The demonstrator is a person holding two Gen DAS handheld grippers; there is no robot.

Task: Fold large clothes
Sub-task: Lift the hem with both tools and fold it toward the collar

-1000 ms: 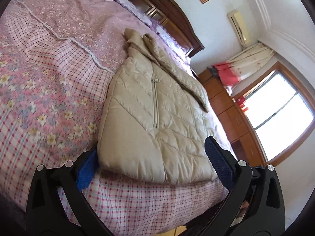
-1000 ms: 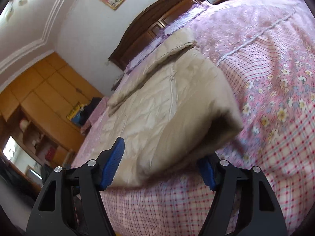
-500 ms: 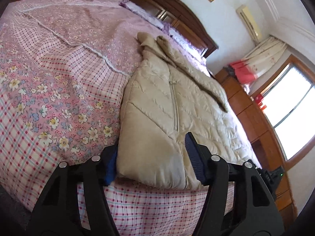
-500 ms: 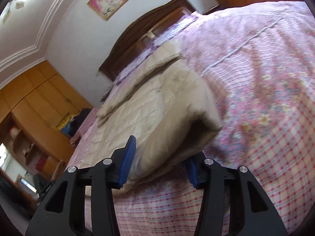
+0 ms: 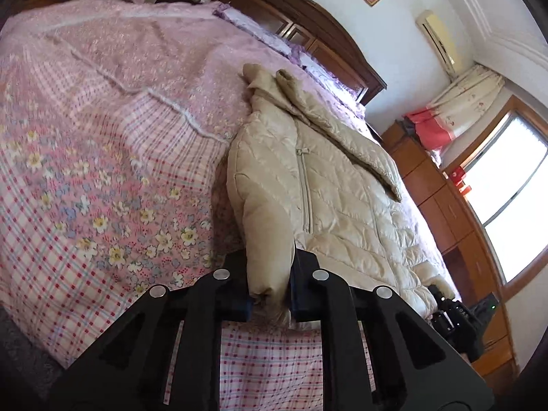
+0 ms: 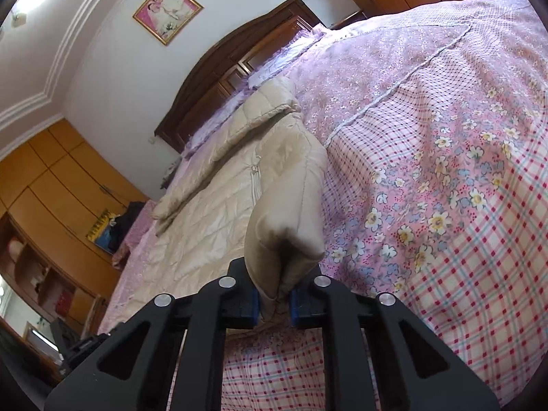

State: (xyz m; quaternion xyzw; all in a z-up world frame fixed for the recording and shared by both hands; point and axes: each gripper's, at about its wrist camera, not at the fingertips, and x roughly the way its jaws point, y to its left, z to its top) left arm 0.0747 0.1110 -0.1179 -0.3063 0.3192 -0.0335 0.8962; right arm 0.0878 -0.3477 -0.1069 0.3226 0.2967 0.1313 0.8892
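Both wrist views—low, close—share seemingly one bed (image 5: 102, 137).

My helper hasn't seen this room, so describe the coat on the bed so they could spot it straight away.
Find the big bed with the dark wooden headboard and pink floral and plaid bedspread. Along one side lies a quilted beige puffer jacket, collar toward the headboard, hem at the foot. It is the only plain, shiny, padded thing on the patterned bedspread, its hem pinched by the left gripper and the right gripper.

Beige quilted jacket (image 5: 328, 185), pink floral/plaid bedspread (image 5: 85, 171), black hand-held gripper (image 5: 270, 294) w/ blue pads.
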